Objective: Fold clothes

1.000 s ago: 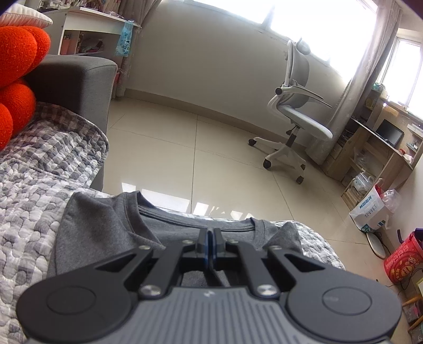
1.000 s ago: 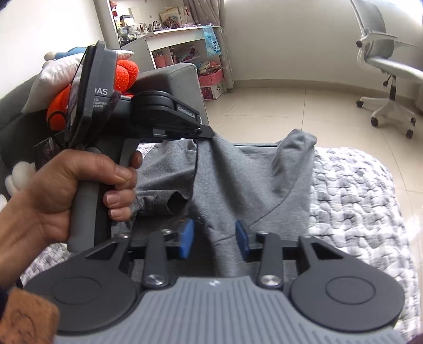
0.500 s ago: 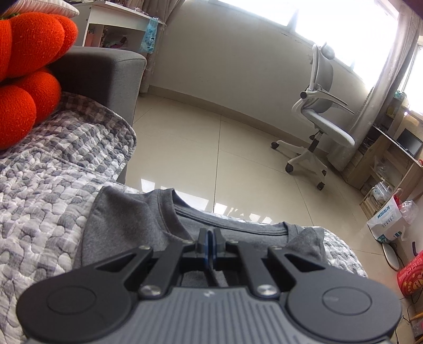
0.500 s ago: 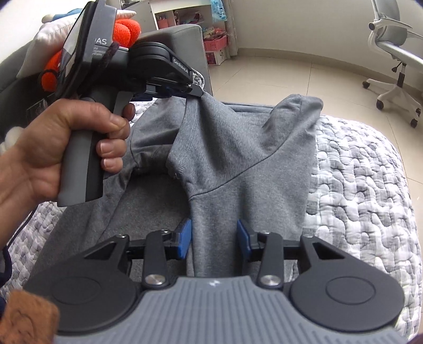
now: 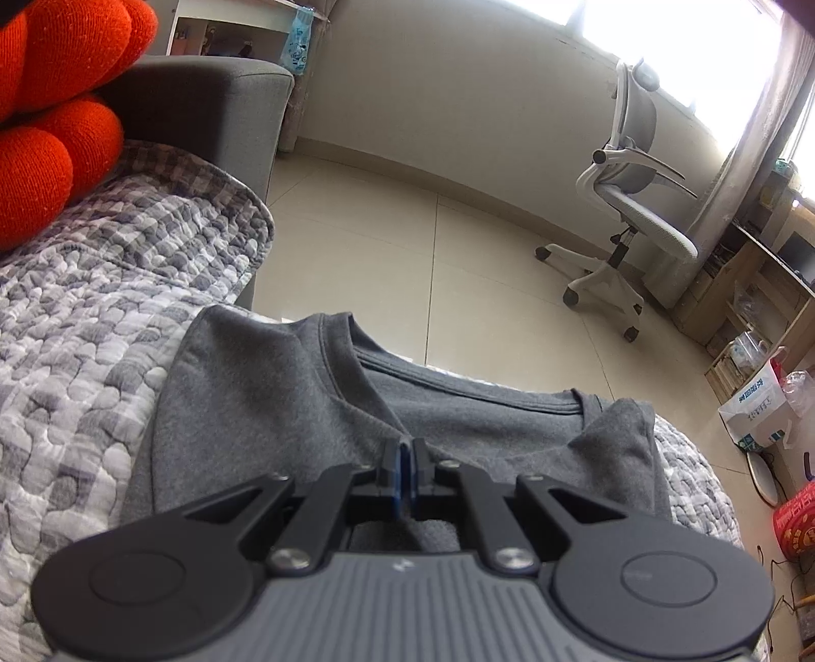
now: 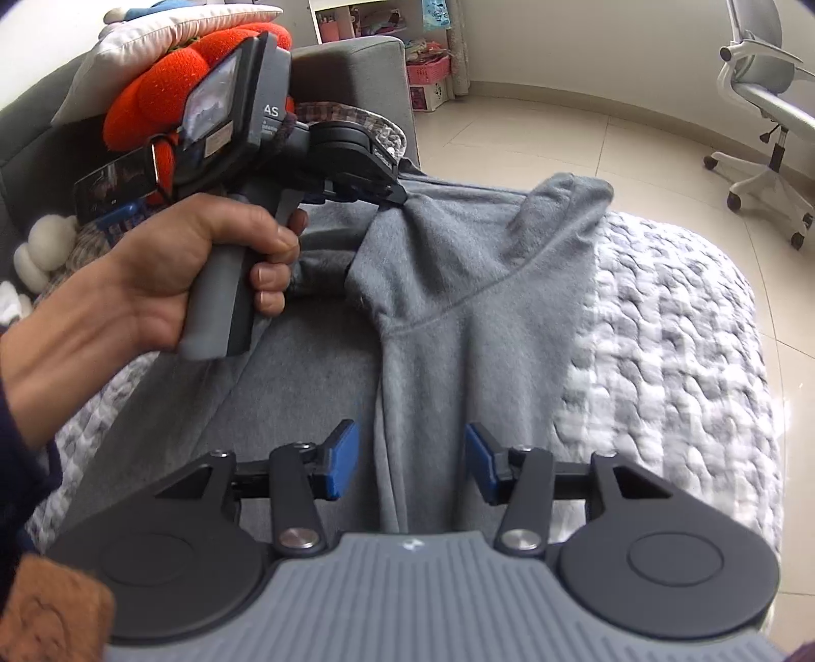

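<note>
A grey T-shirt [image 6: 458, 285] lies on the quilted grey-and-white cover [image 6: 672, 356] of a sofa, with its right side and sleeve folded over the middle. My left gripper [image 6: 399, 196], held in a person's hand [image 6: 168, 285], is shut on a pinch of the folded cloth near the collar. In the left wrist view the shut left gripper [image 5: 406, 458] grips the T-shirt [image 5: 265, 402] just below the neckline. My right gripper [image 6: 411, 458] hovers over the lower part of the folded strip. Its jaws are opening, and the blue pads [image 6: 341, 458] stand clear of the cloth that runs between them.
An orange plush cushion [image 5: 46, 127] and a white pillow [image 6: 168, 40] sit against the grey sofa arm [image 5: 214, 117]. Beyond the sofa edge are tiled floor [image 5: 407, 254], a white office chair [image 5: 626, 203], a desk with shelves [image 5: 754, 285] and bags [image 5: 759, 407].
The left gripper has sunk with the pinched cloth, so the fold lies flatter. The right gripper's jaws have widened, and the right gripper has shifted sideways over the shirt.
</note>
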`<action>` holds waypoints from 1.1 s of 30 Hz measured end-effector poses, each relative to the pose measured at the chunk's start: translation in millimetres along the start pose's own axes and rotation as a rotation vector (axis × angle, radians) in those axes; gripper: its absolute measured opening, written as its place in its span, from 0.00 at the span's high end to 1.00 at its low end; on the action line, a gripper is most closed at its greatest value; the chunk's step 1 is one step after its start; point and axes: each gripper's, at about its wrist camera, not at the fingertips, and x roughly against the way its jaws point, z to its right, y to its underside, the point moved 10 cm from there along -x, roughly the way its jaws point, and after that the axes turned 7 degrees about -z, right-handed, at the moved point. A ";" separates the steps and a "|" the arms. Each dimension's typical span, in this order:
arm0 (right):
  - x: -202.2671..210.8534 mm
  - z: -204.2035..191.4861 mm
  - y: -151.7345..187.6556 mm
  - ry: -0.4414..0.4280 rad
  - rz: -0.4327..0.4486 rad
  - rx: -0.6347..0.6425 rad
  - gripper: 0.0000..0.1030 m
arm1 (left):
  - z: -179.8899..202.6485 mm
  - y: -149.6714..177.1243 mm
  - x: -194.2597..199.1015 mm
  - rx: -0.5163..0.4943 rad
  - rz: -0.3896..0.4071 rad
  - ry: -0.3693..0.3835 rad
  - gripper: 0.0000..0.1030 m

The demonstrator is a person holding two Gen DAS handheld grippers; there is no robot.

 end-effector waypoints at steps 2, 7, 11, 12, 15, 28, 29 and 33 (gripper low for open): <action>11.2 -0.9 13.7 0.008 -0.008 0.009 0.51 | -0.7 0.5 0.9 -0.003 0.000 0.004 0.97; 42.5 -11.1 66.5 0.045 -0.001 -0.073 0.50 | 0.1 2.3 0.9 0.012 -0.011 0.018 0.97; 65.8 -29.1 118.3 0.076 0.020 -0.187 0.50 | -1.2 3.9 1.7 0.037 -0.019 0.035 0.97; 71.0 -33.4 129.8 0.087 0.028 -0.203 0.50 | -1.5 4.4 1.7 0.040 -0.020 0.038 0.97; 84.3 -42.0 157.0 0.142 0.050 -0.219 0.50 | -0.6 5.9 2.3 0.039 -0.023 0.039 0.97; 76.4 25.4 173.0 0.040 0.080 -0.405 0.54 | 2.6 8.4 5.1 -0.004 -0.018 0.027 0.97; 77.0 19.4 171.6 0.031 0.081 -0.379 0.75 | 2.5 8.1 4.9 -0.003 -0.018 0.028 0.97; 83.0 -8.3 167.7 0.062 0.078 -0.268 0.97 | 2.8 7.9 4.7 -0.003 -0.018 0.030 0.97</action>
